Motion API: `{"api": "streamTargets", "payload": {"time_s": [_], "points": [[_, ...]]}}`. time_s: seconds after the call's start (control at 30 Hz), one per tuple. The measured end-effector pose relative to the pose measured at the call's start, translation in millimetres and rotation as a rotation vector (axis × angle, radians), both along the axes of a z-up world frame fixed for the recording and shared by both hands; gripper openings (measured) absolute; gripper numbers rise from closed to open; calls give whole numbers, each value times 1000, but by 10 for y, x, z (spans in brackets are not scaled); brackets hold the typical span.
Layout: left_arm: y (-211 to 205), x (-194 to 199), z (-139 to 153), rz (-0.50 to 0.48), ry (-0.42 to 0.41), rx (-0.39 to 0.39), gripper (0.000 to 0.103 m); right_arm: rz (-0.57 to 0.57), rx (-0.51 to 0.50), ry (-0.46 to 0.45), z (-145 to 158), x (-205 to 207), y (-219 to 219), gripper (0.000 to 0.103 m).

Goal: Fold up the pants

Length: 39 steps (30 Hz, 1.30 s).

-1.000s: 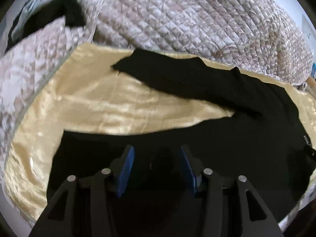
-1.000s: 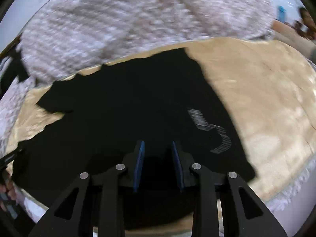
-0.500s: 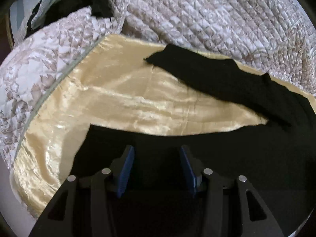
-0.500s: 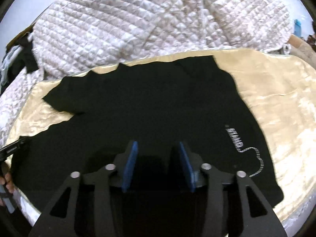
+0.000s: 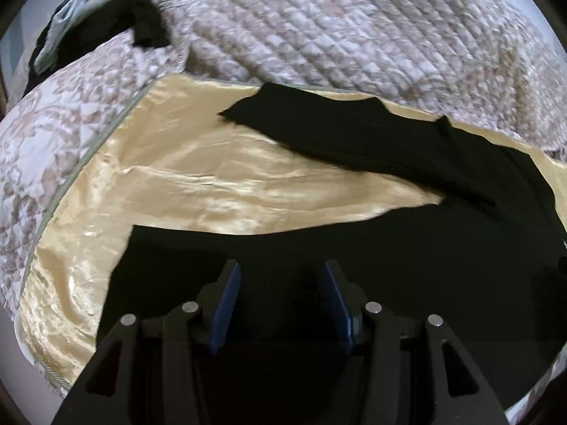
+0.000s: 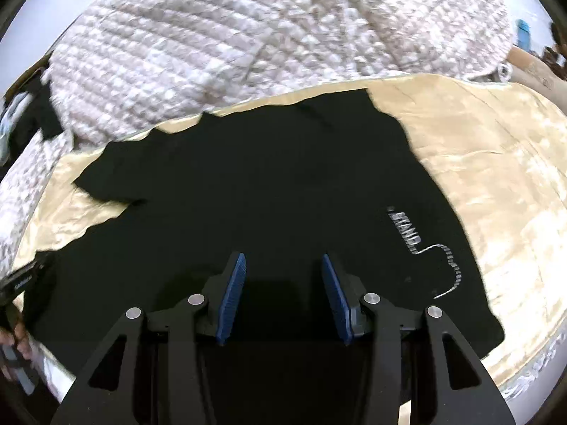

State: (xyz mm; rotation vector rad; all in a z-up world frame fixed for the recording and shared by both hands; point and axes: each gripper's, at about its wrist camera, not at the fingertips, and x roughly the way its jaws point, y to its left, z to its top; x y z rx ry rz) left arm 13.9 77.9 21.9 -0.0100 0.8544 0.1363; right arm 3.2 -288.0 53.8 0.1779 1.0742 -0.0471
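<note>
Black pants (image 5: pixel 407 248) lie spread flat on a gold satin sheet (image 5: pixel 219 177), legs splayed apart toward the left. In the right wrist view the pants (image 6: pixel 265 184) show white lettering (image 6: pixel 407 233) near the waist end at right. My left gripper (image 5: pixel 280 283) is open above the near leg, close to its cuff. My right gripper (image 6: pixel 281 276) is open above the upper part of the pants. Neither holds cloth.
A quilted beige blanket (image 5: pixel 336 28) is heaped behind the sheet and also shows in the right wrist view (image 6: pixel 265 35). Dark clothes (image 5: pixel 106 17) lie at the far left. The left gripper's handle and a hand (image 6: pixel 17 304) show at the left edge.
Both grippers pulled back and shifted a little, so the near leg's cuff now shows in the left view. The right gripper's jaws have opened wider. The pants have not moved.
</note>
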Motion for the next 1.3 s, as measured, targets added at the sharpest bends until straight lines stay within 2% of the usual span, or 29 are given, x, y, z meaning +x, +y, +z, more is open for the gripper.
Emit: {"api": "streamTargets", "payload": {"time_s": [0.33, 0.43, 0.57, 0.8, 0.87, 1.07, 1.3], "points": [[-336, 105, 91, -127, 21, -13, 51, 110, 45, 50, 42, 176, 203, 46], [-391, 240, 136, -167, 26, -18, 51, 138, 69, 68, 40, 327, 195, 55], [-413, 545, 209, -210, 24, -47, 52, 180, 81, 74, 30, 602, 150, 56], [-334, 1365, 278, -220, -6, -57, 62, 188, 86, 91, -102, 1201, -67, 59], [-313, 1609, 249, -219, 1, -58, 63, 193, 67, 90, -130, 1406, -128, 63], [-345, 2264, 123, -225, 29, -97, 67, 177, 52, 92, -270, 1986, -282, 63], [-530, 2738, -95, -233, 72, -55, 70, 172, 9, 153, -659, 2481, -281, 63]]}}
